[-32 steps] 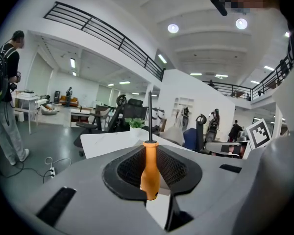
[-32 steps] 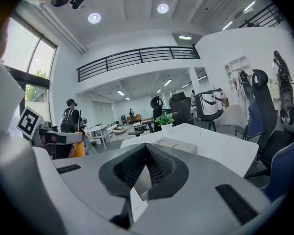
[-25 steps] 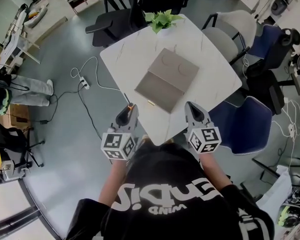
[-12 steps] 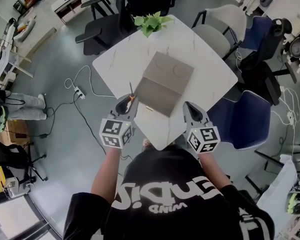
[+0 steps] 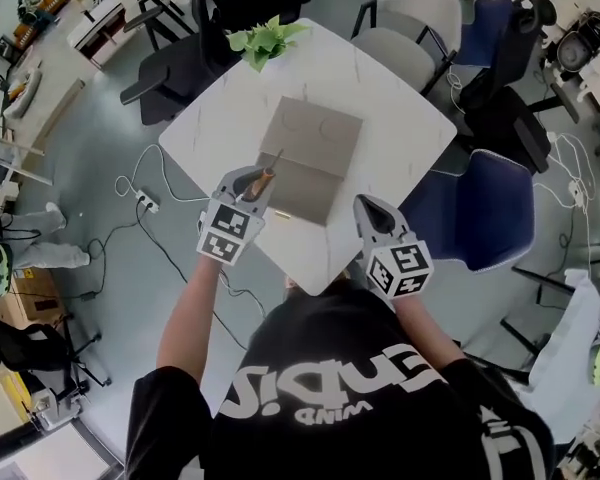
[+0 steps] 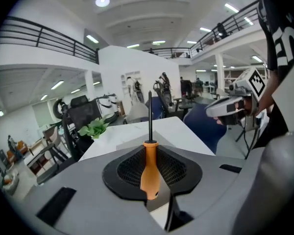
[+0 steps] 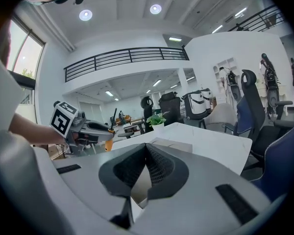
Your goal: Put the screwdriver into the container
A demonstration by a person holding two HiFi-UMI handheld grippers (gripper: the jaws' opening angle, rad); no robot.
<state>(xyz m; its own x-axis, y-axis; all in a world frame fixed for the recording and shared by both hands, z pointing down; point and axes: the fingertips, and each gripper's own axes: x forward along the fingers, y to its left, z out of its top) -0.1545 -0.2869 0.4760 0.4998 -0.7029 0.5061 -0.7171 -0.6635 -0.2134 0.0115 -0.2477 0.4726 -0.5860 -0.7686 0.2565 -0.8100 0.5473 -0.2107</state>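
Left gripper (image 5: 252,179) is clamped on the orange handle of the screwdriver (image 6: 150,166), and the shaft runs straight out along the jaws. The grey container (image 5: 315,148) lies on the table (image 5: 405,108) just ahead and a touch right of the tip, so the left side is nearer. Right gripper (image 5: 372,211) hangs back, jaws together on nothing. The left gripper's own body hides most of the container, and I can't make out its opening.

Head view: above me, faced steeply down on marble table (image 5: 400,108) | gripper views: rode my left gripper (image 5: 248,176) and right gripper (image 5: 370,206), close behind jaws, faced across it | all shared table, potted plant (image 5: 265,38).
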